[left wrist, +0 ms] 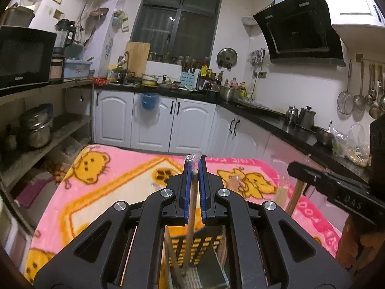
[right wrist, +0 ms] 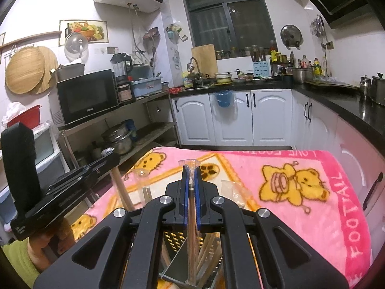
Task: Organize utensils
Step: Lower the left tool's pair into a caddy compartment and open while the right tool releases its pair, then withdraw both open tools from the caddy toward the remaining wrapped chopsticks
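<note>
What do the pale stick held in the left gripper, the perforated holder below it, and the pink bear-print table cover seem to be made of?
Pale stick: probably wood or bamboo, matt tan with a plastic-wrapped tip. Perforated holder: apparently shiny metal, reflective with punched holes. Pink bear-print cover: soft fleece-like fabric, fuzzy and unreflective.

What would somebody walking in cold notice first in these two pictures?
Probably the bright pink blanket with yellow cartoon bears, spread across the table in the middle of a cluttered kitchen. Next, each black gripper is shut on a wrapped wooden utensil: the left gripper and the right gripper both hold theirs upright over a yellow perforated basket at the near edge.
</note>
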`<state>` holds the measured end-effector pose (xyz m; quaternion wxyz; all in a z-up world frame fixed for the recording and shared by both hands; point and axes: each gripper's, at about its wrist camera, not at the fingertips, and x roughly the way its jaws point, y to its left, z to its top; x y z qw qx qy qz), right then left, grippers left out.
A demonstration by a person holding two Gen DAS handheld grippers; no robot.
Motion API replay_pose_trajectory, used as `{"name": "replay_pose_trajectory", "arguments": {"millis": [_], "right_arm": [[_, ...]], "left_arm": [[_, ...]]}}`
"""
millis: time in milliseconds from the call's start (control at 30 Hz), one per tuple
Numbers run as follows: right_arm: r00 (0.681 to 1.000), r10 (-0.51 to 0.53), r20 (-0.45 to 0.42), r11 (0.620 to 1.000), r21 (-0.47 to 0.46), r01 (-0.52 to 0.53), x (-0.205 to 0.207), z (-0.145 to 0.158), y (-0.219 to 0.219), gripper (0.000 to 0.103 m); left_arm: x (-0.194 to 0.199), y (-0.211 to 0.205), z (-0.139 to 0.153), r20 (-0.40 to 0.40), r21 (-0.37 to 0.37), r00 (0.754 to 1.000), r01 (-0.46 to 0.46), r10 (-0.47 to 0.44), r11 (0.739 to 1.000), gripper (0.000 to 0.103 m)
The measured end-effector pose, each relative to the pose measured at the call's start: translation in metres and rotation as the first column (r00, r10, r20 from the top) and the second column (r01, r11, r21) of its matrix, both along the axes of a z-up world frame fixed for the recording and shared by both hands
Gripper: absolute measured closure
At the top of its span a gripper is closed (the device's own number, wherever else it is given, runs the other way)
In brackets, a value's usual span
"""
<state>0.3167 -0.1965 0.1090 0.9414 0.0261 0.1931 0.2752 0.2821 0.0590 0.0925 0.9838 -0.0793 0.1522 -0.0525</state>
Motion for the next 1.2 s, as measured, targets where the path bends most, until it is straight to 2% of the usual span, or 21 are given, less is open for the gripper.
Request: {"name": "replay_pose_trajectory", "arguments": {"millis": [533,633,867,967,1133,1200], "right_arm": [[0.998,-0.034,-0.044,0.999,-0.036,0.032,-0.006,-0.006,-0.007,0.097],[0.998,-0.038,-0.044,0.998,-0.044,0.036,-0.009,-0.007,-0.007,0.092],[0.997,-0.052,-0.052,0.998,-0.042,0.05,-0.015,-0.006,-0.011,0.077],[0.998,-0.054,-0.039,0.997,-0.052,0.052,-0.02,-0.004,-0.011,0.072],[0.998,-0.057,-0.042,0.997,-0.056,0.055,-0.025,-0.003,-0.013,0.068],[0.998,-0.054,-0.04,0.997,-0.058,0.051,-0.027,-0.003,-0.014,0.067]], "left_arm": [[-0.018,0.008,-0.01,-0.096,-0.015,0.995,0.018,-0.019,1.0,0.097],[-0.022,0.012,-0.01,-0.104,-0.027,0.994,0.023,-0.026,0.999,0.086],[-0.029,0.018,-0.012,-0.122,-0.045,0.992,0.007,-0.012,0.999,0.085],[-0.034,0.022,-0.012,-0.127,-0.05,0.992,0.003,-0.01,0.999,0.078],[-0.042,0.027,-0.013,-0.138,-0.061,0.99,-0.008,-0.001,0.998,0.075],[-0.046,0.028,-0.014,-0.14,-0.061,0.99,-0.008,-0.001,0.998,0.07]]}}
